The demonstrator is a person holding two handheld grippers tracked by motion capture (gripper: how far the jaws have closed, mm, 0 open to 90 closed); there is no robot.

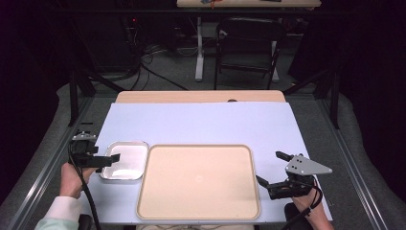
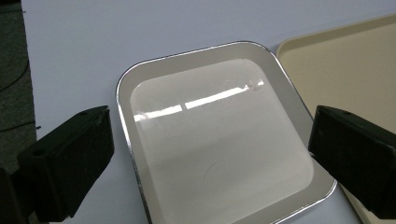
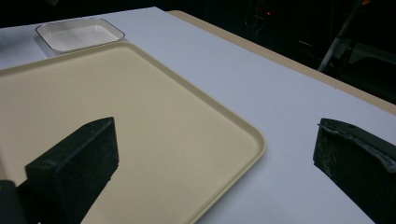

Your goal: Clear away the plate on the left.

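A small white dish (image 1: 125,160) with a shiny metal rim lies empty at the front left of the table, touching the left side of a large beige tray (image 1: 198,181), which is also empty. My left gripper (image 1: 107,163) hovers at the dish's left edge, open. In the left gripper view its jaws stand wide apart on either side of the dish (image 2: 219,140), with the left gripper (image 2: 210,161) holding nothing. My right gripper (image 1: 271,168) is open just off the tray's right edge. In the right gripper view the right gripper (image 3: 215,133) straddles the corner of the tray (image 3: 140,116), and the dish (image 3: 77,33) lies far off.
A pale sheet (image 1: 201,124) covers the table, with a strip of wooden tabletop (image 1: 201,96) showing along the far edge. Beyond the table stand a dark chair (image 1: 249,43) and a desk leg (image 1: 199,48) on a grey floor with cables.
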